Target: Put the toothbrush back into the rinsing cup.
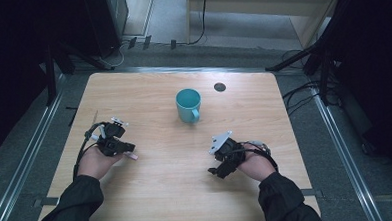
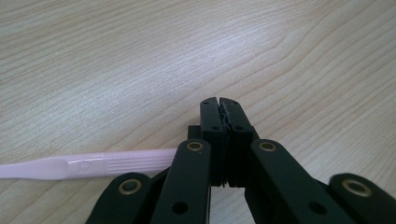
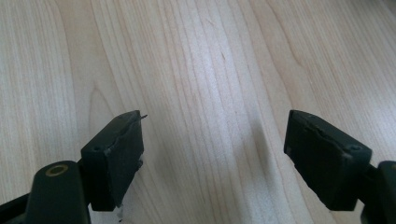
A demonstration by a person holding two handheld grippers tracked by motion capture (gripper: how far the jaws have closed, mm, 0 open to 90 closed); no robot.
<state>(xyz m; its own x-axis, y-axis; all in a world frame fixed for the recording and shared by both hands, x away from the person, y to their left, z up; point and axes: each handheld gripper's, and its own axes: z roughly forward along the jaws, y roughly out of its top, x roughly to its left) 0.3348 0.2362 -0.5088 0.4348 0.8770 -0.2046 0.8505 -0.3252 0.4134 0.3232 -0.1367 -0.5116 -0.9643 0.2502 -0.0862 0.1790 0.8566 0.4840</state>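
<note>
pink plastic stick (image 2: 88,164) seemingly in shut left claw (image 2: 219,103), on wooden table (image 2: 140,70)

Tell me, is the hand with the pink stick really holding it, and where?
Yes. The left gripper is shut on the pink stick, clamping it across the ribbed handle part, with the flat end sticking out sideways. The right gripper is open and holds nothing.
</note>
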